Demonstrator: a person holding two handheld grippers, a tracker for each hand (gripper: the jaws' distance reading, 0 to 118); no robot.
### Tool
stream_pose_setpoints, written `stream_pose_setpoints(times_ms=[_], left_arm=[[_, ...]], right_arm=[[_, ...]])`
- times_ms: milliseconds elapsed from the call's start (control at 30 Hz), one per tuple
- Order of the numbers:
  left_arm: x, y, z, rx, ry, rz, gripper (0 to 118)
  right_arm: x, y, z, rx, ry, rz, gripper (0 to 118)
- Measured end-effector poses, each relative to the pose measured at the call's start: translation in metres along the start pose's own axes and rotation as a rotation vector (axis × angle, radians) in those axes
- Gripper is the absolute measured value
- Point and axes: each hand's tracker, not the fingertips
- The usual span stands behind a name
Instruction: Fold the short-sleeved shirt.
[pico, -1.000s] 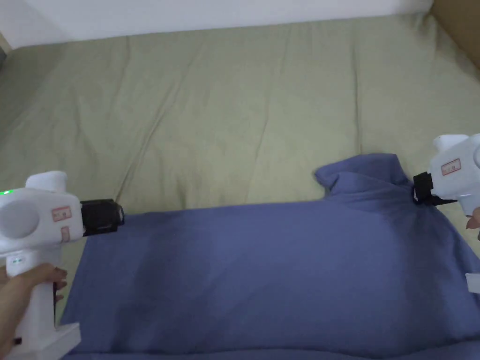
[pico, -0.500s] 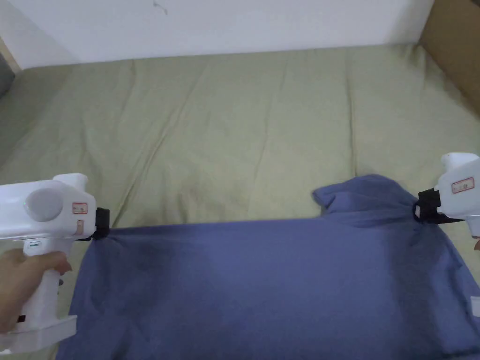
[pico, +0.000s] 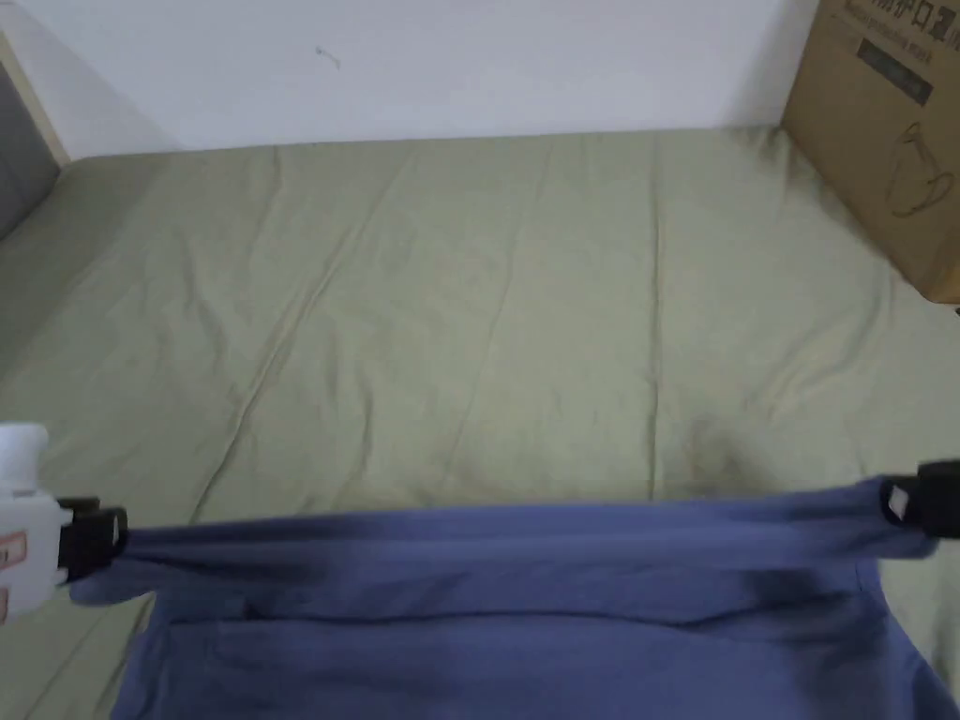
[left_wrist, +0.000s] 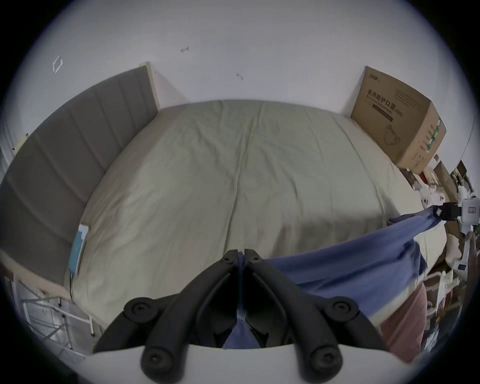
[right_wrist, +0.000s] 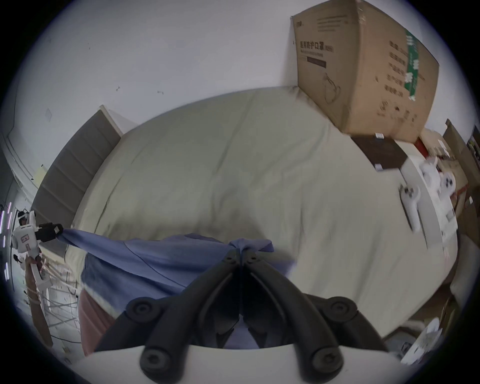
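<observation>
**Blue shirt stretched between two clamped grippers over the bed**

The blue short-sleeved shirt (pico: 506, 600) hangs pulled out sideways into a taut band above the near edge of the bed sheet (pico: 487, 309). Its top edge runs almost straight from one gripper to the other, with long horizontal folds below it. The lower part of the shirt drops past the bottom of the head view, so its hem and sleeves cannot be made out there; which part of the garment each gripper holds is hard to tell.

The left gripper (pico: 105, 542) sits at the far left of the head view, its white body cut off by the frame edge. In the left gripper view its jaws are together with a thin strip of blue cloth pinched between them (left_wrist: 241, 259). The right gripper (pico: 907, 506) shows as a black tip at the right edge, the rest out of frame. In the right gripper view its jaws are closed on a bunched knot of the fabric (right_wrist: 241, 256); that view is blurred toward its right side.

A cardboard box (pico: 886, 141) stands at the far right corner of the bed, partly cropped, against a white wall (pico: 422, 66). A grey padded headboard (left_wrist: 65, 166) borders the bed's left side.
</observation>
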Motion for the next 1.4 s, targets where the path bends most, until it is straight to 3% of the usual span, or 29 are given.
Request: stream_pose_setpoints(times_ms=[100, 233, 333, 367, 400, 433, 467, 500, 533, 567, 667, 700, 733, 767, 800, 833, 967, 1000, 1100, 1233, 1400], left_arm=[[-0.006, -0.047, -0.009, -0.101, 0.006, 0.029, 3], [-0.013, -0.091, -0.029, -0.179, 0.004, 0.095, 3], [-0.017, -0.101, -0.029, -0.179, 0.002, 0.113, 3], [-0.018, -0.100, -0.029, -0.177, -0.010, 0.125, 3], [-0.018, -0.098, -0.030, -0.178, -0.006, 0.120, 10], [-0.016, -0.095, -0.027, -0.175, 0.013, 0.109, 26], [-0.017, -0.092, -0.025, -0.168, 0.024, 0.090, 51], [-0.017, -0.089, -0.022, -0.159, 0.018, 0.088, 89], [-0.018, -0.086, -0.018, -0.140, 0.011, 0.090, 109], [-0.016, -0.082, -0.010, -0.104, -0.015, 0.103, 113], [-0.018, -0.073, 0.001, -0.055, -0.076, 0.172, 104], [-0.020, -0.072, 0.005, -0.029, -0.109, 0.208, 91], [-0.023, -0.072, 0.006, -0.015, -0.151, 0.240, 67], [-0.028, -0.074, 0.004, -0.022, -0.209, 0.272, 34], [-0.031, -0.077, 0.001, -0.016, -0.232, 0.326, 0], [-0.036, -0.083, 0.000, -0.001, -0.219, 0.357, 0], [-0.058, -0.101, -0.006, 0.008, -0.231, 0.478, 1], [-0.066, -0.106, -0.007, 0.003, -0.257, 0.519, 10], [-0.086, -0.122, -0.013, -0.016, -0.311, 0.639, 87], [-0.100, -0.145, -0.034, -0.055, -0.343, 0.764, 104], [-0.091, -0.156, -0.068, -0.091, -0.459, 0.829, 105]], right_arm=[[0.003, -0.057, 0.000, -0.040, -0.036, -0.014, 0], [0.008, -0.109, -0.015, -0.126, -0.038, -0.122, 0], [0.007, -0.127, -0.021, -0.129, -0.048, -0.091, 0], [0.007, -0.128, -0.023, -0.124, -0.066, -0.046, 0], [0.003, -0.126, -0.022, -0.111, -0.104, -0.021, 13], [0.000, -0.123, -0.021, -0.102, -0.149, 0.001, 33], [-0.004, -0.119, -0.016, -0.073, -0.202, 0.022, 54], [-0.006, -0.111, -0.010, -0.029, -0.192, 0.032, 62], [-0.012, -0.104, -0.005, -0.030, -0.176, 0.029, 62], [-0.018, -0.097, 0.001, -0.004, -0.162, 0.029, 62], [-0.043, -0.083, 0.012, 0.072, -0.064, 0.058, 60], [-0.055, -0.080, 0.012, 0.100, -0.033, 0.083, 53], [-0.066, -0.078, 0.011, 0.128, -0.032, 0.100, 34], [-0.078, -0.077, 0.006, 0.206, -0.069, 0.090, 0], [-0.089, -0.078, 0.000, 0.208, -0.073, 0.062, 0], [-0.099, -0.077, -0.005, 0.209, -0.011, 0.095, 0], [-0.140, -0.075, -0.033, 0.156, 0.146, 0.036, 0], [-0.153, -0.075, -0.041, 0.143, 0.159, 0.058, 0], [-0.186, -0.075, -0.056, 0.127, 0.178, 0.156, 0], [-0.218, -0.074, -0.073, 0.087, 0.249, 0.213, 0], [-0.238, -0.076, -0.089, 0.045, 0.248, 0.275, 0]])
